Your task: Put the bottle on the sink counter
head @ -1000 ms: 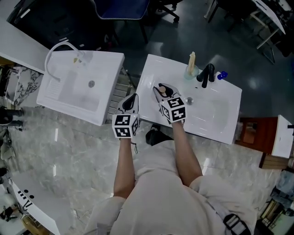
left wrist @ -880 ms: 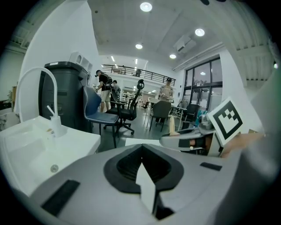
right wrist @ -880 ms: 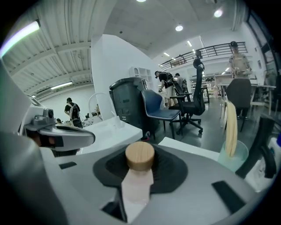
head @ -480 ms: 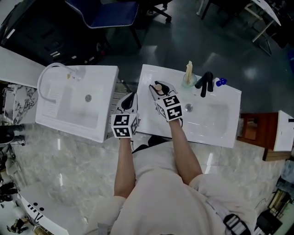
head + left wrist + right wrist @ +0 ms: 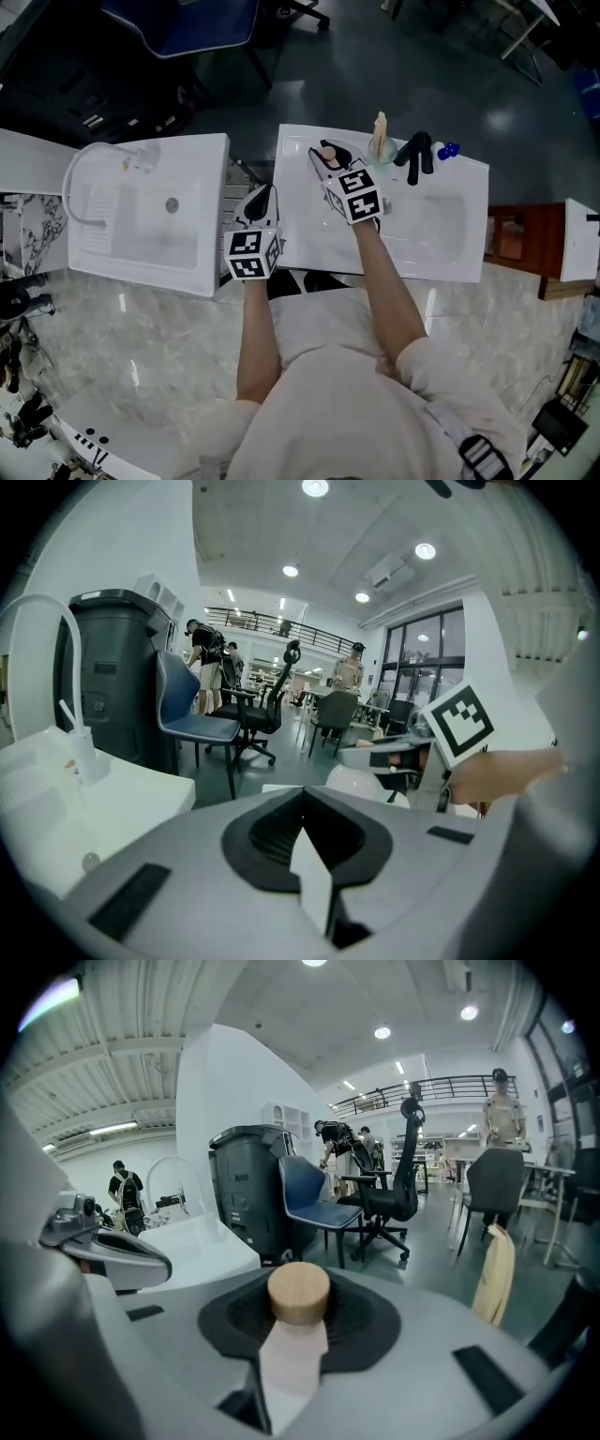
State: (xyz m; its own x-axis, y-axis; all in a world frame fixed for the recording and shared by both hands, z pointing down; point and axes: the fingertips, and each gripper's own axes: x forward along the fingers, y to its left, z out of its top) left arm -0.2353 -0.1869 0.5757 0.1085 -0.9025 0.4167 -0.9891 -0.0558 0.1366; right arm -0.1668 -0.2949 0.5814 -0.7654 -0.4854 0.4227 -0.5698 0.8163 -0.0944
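A small pale bottle (image 5: 292,1363) with a round wooden cap (image 5: 299,1291) stands upright between the jaws of my right gripper (image 5: 298,1340), which is shut on it. In the head view the right gripper (image 5: 328,157) holds the cap (image 5: 329,153) over the back left part of the white sink counter (image 5: 302,220). Whether the bottle's base touches the counter is hidden. My left gripper (image 5: 265,199) hangs over the gap at the counter's left edge, shut with nothing in it (image 5: 305,850).
A black faucet (image 5: 418,152), a cup with a pale stick (image 5: 379,139) and a small blue object (image 5: 451,150) stand along the counter's back edge by the basin (image 5: 427,225). A second white sink (image 5: 141,220) with a hose lies left. A blue chair (image 5: 178,17) is beyond.
My right gripper has carried the bottle a little farther toward the counter's back edge. The left gripper has stayed by the counter's left edge.
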